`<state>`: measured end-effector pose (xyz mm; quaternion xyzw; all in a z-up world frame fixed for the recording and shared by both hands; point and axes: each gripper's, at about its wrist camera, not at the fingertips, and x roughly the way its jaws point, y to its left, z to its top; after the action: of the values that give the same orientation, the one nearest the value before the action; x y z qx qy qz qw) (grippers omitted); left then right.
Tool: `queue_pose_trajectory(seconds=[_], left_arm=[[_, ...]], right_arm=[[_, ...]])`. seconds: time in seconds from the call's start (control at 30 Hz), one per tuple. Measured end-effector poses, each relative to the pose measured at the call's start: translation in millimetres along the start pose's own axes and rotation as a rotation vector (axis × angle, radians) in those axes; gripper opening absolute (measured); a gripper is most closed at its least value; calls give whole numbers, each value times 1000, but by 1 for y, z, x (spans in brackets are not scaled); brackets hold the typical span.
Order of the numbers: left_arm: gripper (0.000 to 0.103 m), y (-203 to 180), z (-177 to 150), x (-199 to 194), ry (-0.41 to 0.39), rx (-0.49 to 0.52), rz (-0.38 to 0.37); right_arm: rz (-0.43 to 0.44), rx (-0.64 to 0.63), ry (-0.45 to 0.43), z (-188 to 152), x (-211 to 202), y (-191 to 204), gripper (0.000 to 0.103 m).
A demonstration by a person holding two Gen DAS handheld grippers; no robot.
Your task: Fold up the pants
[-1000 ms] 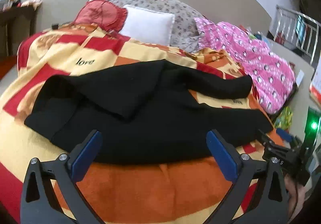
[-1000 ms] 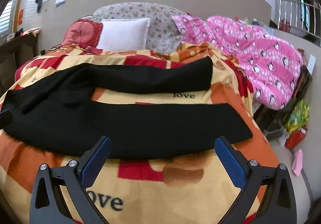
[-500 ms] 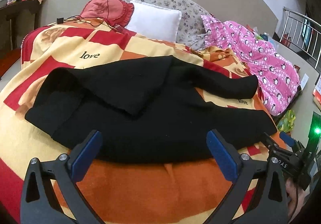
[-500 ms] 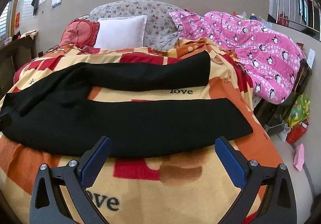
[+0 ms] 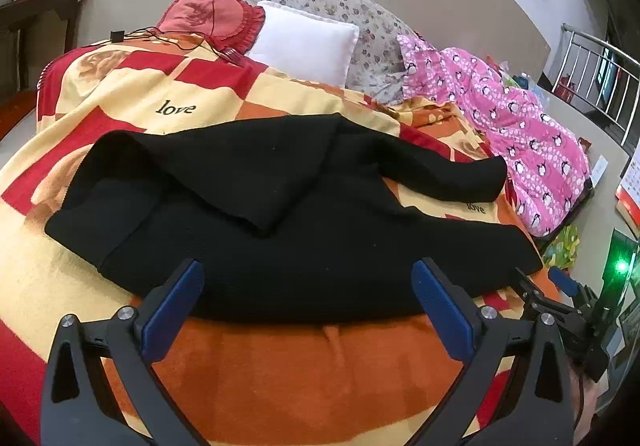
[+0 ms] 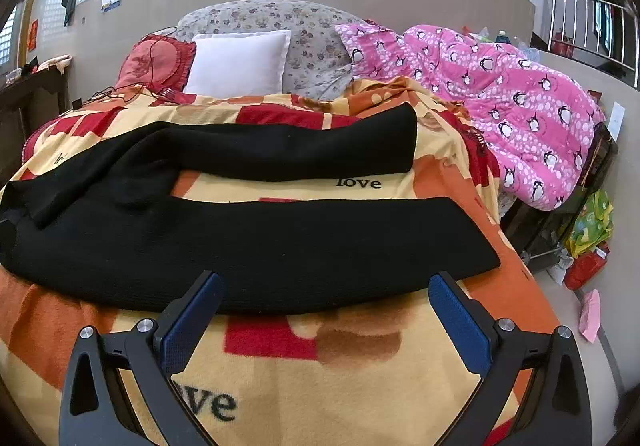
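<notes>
The black pants lie spread across a bed, on a blanket with red, orange and cream squares and the word "love" printed on it. The two legs point to the right and are a little apart, so a strip of blanket shows between them, and near the waist one part of the cloth is folded over the rest. The left gripper is wide open and holds nothing; its blue pads are just before the near edge of the pants, above the orange part of the blanket. The right gripper is also wide open and empty, near the edge of the near leg. Behind the pants, at the head of the bed, there are a white pillow, a red round cushion with a thin black cable over it, and a flowered pillow. A pink quilt with penguins lies along the right side of the bed, near the end of the far leg.
</notes>
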<state>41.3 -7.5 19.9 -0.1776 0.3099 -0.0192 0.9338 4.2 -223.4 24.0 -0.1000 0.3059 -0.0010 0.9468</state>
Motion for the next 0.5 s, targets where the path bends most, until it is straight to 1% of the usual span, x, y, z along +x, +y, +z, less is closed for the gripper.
queue_pose_trajectory(seconds=[0.33,0.5], left_arm=[[103,11,1,-3,-23,-67,-8],[103,13,1,1,0,-83,-31]], right_arm=[[4,9,-3,0,0,0,102],[7,23,-7,-1,1,-2,102]])
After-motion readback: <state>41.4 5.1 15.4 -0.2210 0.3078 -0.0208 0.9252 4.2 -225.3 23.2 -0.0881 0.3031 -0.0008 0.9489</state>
